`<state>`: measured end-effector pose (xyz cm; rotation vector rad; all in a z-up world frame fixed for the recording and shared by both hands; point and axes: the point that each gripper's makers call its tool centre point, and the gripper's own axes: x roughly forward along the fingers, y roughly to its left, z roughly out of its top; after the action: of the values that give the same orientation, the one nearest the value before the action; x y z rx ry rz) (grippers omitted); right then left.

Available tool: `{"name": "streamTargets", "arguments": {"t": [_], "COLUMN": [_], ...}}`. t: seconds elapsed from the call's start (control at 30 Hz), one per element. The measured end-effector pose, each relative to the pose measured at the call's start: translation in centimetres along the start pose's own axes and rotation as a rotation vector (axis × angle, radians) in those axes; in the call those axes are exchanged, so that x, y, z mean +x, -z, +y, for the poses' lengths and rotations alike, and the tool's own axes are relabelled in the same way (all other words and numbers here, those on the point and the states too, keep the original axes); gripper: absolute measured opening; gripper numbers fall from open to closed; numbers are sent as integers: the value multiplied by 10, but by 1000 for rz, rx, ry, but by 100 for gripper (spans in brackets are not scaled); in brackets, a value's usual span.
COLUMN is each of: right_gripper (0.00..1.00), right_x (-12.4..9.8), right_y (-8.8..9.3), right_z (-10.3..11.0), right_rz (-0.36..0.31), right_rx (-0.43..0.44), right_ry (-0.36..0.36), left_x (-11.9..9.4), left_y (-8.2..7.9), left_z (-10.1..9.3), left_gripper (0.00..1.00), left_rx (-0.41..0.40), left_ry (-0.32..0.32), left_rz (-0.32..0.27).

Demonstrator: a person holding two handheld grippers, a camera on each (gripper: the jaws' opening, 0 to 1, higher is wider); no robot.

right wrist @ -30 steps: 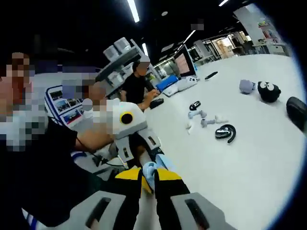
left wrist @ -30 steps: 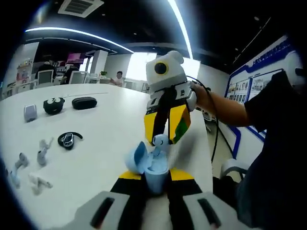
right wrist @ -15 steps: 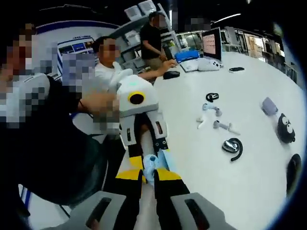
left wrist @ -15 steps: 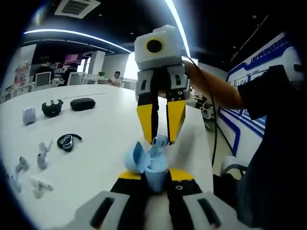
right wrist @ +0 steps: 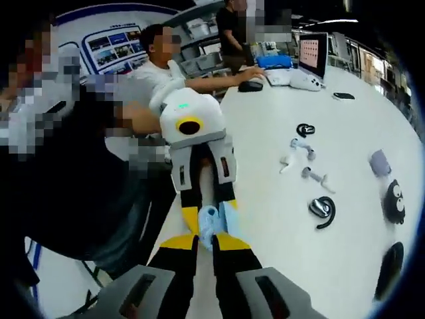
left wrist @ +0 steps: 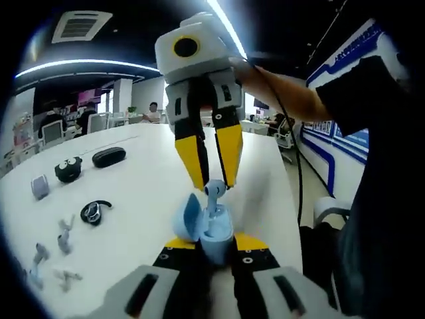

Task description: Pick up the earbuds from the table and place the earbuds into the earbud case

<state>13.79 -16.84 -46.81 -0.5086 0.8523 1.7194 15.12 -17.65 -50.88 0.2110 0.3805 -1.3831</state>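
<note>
The earbud [left wrist: 214, 191] is pinched upright between the right gripper's [left wrist: 211, 183] fingers, directly above the open case [left wrist: 207, 229], which is clamped in the left gripper [left wrist: 216, 244].

white table [left wrist: 139, 193]; scattered earbuds [left wrist: 64, 240]

Left gripper [left wrist: 216, 247] clamps open earbud case [left wrist: 211, 229]; right gripper [left wrist: 214, 181] pinches earbud [left wrist: 213, 192].
</note>
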Motion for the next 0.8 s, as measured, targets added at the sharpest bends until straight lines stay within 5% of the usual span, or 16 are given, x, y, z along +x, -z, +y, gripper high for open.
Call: {"name": "streamTargets", "arguments": {"t": [0.43,0.8], "right_gripper": [9,12], "right_x": [0,-5], "right_y": [7,-16], "right_z": [-11,-9], "right_rz": [106,-34], "right_rx": [-120,-118], "right_ry": [30,142], "left_x": [2,2], "left_y": [-1,-1], "left_z": [0,0], "left_gripper": [19,19], "left_rx": [-11,-12], "left_ry": [8,-10], "left_rz": [-10,-10]}}
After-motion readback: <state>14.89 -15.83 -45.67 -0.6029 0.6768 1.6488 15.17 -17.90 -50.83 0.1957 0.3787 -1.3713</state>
